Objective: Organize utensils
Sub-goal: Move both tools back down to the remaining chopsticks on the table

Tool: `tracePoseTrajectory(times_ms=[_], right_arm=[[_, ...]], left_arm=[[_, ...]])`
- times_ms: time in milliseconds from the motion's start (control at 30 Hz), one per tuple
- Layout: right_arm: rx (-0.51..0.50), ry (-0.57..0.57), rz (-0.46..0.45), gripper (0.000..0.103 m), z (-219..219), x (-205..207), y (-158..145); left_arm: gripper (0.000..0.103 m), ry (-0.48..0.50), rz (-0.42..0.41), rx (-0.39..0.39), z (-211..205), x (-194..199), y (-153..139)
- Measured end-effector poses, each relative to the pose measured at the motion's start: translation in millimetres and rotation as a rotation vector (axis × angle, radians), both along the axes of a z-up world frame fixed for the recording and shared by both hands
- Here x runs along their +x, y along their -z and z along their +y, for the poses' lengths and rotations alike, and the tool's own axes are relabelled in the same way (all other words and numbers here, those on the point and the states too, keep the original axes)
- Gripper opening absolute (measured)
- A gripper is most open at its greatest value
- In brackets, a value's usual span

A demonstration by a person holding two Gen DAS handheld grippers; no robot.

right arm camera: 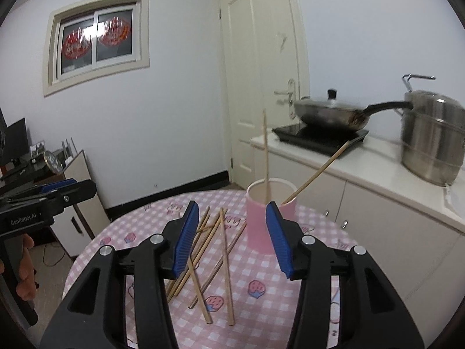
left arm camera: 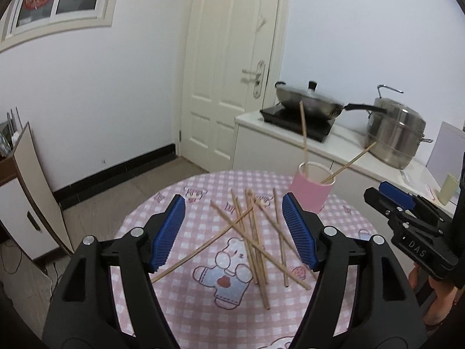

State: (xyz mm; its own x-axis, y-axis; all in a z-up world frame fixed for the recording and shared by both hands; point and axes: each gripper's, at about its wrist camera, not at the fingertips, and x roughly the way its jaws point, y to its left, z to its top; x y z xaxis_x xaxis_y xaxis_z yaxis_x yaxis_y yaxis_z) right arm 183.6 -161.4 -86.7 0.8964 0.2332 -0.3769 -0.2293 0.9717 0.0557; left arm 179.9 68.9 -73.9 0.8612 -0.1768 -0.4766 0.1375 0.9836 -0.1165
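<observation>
Loose wooden chopsticks [left arm camera: 255,244] lie crossed in a heap near the middle of the pink checked surface [left arm camera: 180,192]. A pink cup [left arm camera: 312,190] near the far edge holds two more. The left gripper [left arm camera: 234,232] hovers above the heap, jaws wide and empty. The right gripper [right arm camera: 229,234] has its jaws partly open, gripping nothing.

On the table [left arm camera: 162,212] before me lies a heap of chopsticks [left arm camera: 255,241], crossing each other. Behind it, to the right, stands the cup [left arm camera: 312,195] with two chopsticks in it. The counter [left arm camera: 343,145] is behind the table.
</observation>
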Motion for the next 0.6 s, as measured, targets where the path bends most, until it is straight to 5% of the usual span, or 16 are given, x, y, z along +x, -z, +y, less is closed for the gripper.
tracePoseTrajectory(times_ms=[600], right_arm=[[-0.056,-0.059,0.161,0.045,33,78,61]], left_arm=[[0.065,-0.014,0.326,-0.120,4,113,81]])
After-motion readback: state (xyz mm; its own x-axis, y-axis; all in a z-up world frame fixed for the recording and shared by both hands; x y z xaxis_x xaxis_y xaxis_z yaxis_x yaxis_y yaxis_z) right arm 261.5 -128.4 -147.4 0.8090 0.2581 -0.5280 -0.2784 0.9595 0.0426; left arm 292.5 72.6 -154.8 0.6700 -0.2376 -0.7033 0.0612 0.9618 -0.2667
